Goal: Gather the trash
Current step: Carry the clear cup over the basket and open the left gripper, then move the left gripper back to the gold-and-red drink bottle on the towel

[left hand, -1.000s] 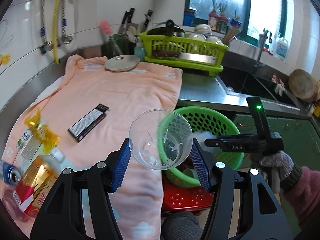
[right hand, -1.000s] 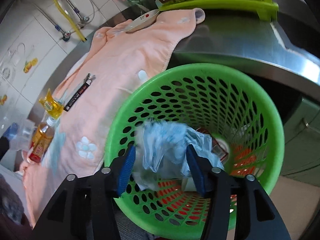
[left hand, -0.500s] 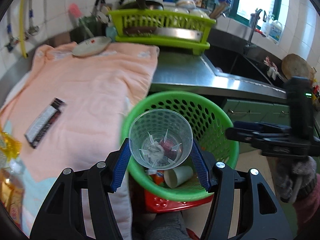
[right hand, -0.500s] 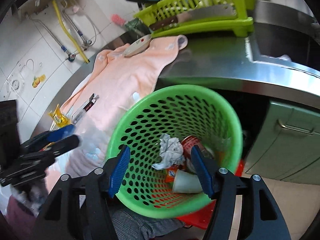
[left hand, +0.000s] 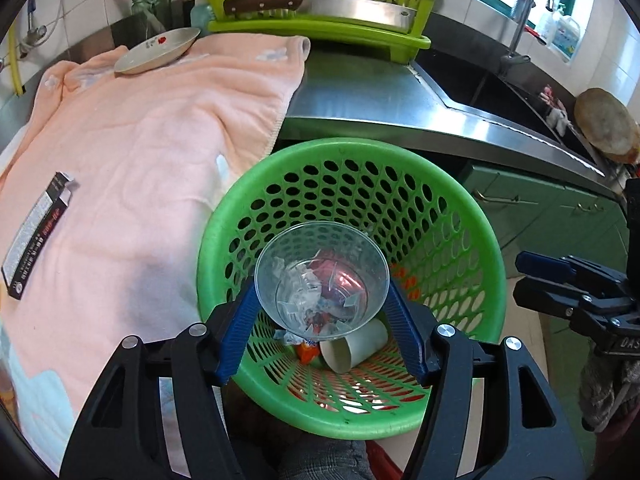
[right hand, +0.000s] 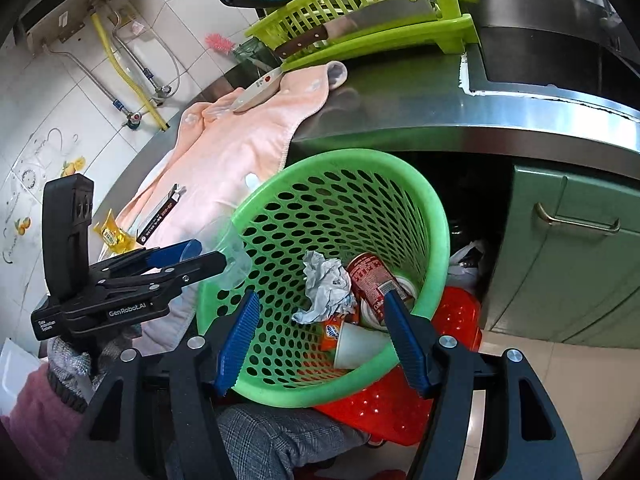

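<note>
Trash in hand is a clear plastic cup (left hand: 322, 278), sitting between the blue pads of the left tongs (left hand: 322, 320) right over the mouth of the green basket (left hand: 472, 216). Those tongs have just been easing apart, and the pads look barely against the cup's sides, so I'd say it is at the point of being let go; I can't tell for certain whether they still press. To do this well, keep the cup above the middle of the opening, clear of the rim, and spread the pads fully so it drops straight instead of catching. The right tongs (right hand: 320, 338) are released and carry nothing, hanging over the basket's near rim; their jaws have also just widened. Inside the basket lie a crumpled paper wad (right hand: 326, 286), a red can (right hand: 370, 276), a white paper cup (right hand: 354, 346) and an orange wrapper (right hand: 332, 330). A black-and-white box (left hand: 38, 236) remains on the pink towel (left hand: 140, 140) covering the table.
</note>
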`<act>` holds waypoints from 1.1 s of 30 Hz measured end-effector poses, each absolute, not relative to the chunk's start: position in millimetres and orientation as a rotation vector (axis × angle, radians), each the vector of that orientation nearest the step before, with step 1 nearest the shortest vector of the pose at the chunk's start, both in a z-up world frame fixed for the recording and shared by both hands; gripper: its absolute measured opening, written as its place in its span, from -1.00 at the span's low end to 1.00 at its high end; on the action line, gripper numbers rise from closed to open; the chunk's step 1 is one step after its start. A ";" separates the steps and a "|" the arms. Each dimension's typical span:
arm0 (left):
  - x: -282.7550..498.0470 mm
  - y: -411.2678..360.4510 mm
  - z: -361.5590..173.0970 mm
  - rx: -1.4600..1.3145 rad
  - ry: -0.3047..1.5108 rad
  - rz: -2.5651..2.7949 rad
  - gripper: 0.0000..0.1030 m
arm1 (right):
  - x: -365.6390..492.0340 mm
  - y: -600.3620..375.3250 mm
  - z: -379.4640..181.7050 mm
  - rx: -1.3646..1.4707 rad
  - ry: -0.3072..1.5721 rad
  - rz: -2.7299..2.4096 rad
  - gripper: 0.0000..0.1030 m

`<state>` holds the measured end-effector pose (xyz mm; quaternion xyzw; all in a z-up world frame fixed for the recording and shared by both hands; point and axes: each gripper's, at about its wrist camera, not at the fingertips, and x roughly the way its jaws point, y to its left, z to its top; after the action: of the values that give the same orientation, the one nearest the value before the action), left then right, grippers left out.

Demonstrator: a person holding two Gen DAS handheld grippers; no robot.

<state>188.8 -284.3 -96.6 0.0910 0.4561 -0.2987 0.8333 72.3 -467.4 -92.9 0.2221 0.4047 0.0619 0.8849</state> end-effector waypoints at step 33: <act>138.5 -82.4 -27.7 0.104 0.783 -0.369 0.36 | 87.0 -347.9 -48.5 0.328 0.821 0.321 0.28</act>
<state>138.5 -82.4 -27.7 0.0503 0.3793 -0.1787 0.9065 87.0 -347.8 -48.5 0.1580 0.3954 0.1549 0.8915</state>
